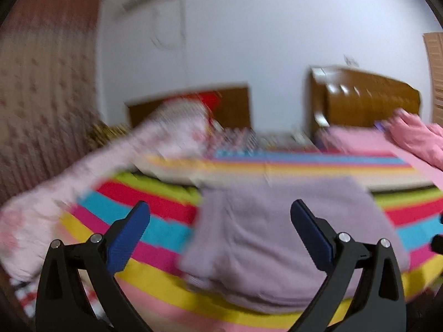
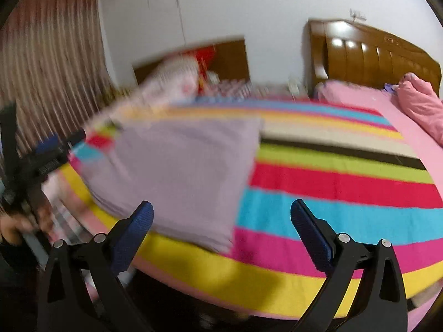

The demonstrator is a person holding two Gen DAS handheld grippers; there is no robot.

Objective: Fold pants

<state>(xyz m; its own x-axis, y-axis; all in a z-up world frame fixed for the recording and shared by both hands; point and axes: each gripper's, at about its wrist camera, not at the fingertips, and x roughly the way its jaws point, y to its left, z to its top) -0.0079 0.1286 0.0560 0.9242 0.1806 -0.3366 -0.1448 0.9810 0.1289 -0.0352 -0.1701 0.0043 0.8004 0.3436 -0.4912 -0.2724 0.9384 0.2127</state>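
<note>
One folded pair of purple pants [image 2: 177, 171] lies on the stripy bed [image 2: 346, 182].
Two grippers hang above it: left gripper [image 1: 220, 210] and right gripper [image 2: 221, 210], both with fingers spread wide, holding nothing.

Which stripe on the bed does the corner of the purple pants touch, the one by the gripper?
In the right wrist view, the near corner of the folded purple pants rests on the magenta stripe, between the blue stripe and yellow stripe.

Home bedroom, striped bedspread [image 2: 332, 182] on bed, wooden headboard [image 2: 373, 55] (padded), curtain [image 1: 47, 83], pink pillow [image 2: 423, 108]
</note>
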